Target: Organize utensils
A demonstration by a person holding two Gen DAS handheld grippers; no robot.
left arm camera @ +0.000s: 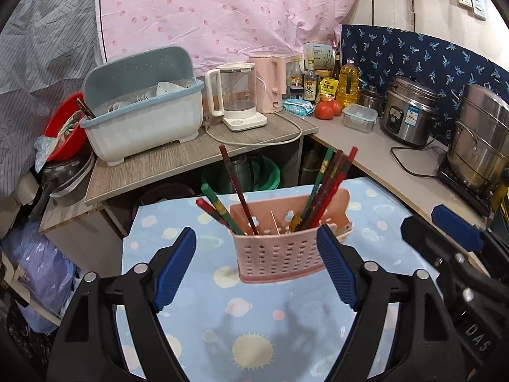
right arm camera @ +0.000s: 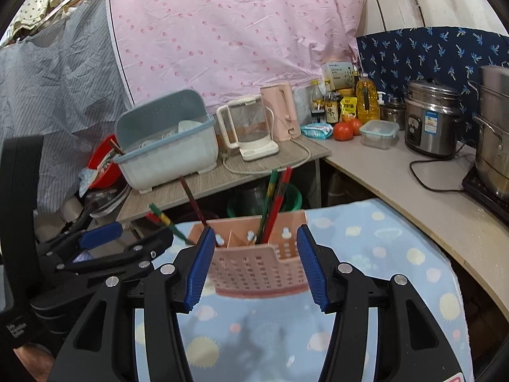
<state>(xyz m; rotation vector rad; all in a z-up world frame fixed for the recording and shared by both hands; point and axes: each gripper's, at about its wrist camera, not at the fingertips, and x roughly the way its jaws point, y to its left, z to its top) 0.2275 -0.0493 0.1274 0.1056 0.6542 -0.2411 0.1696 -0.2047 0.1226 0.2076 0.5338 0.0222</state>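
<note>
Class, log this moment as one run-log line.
left hand-held gripper: open | right hand-held gripper: open | chopsticks: in pink holder

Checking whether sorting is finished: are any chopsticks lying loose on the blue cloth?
No, every chopstick in the left wrist view stands inside the pink holder; the blue cloth around it is bare.

Cramped kitchen corner hung with cloth

A pink dotted sheet [left arm camera: 222, 9] and grey striped fabric [left arm camera: 38, 47] cover the back wall; a navy patterned cloth [left arm camera: 420, 54] backs the L-shaped counter [left arm camera: 366, 146], with wall sockets [left arm camera: 472, 1] above.
</note>
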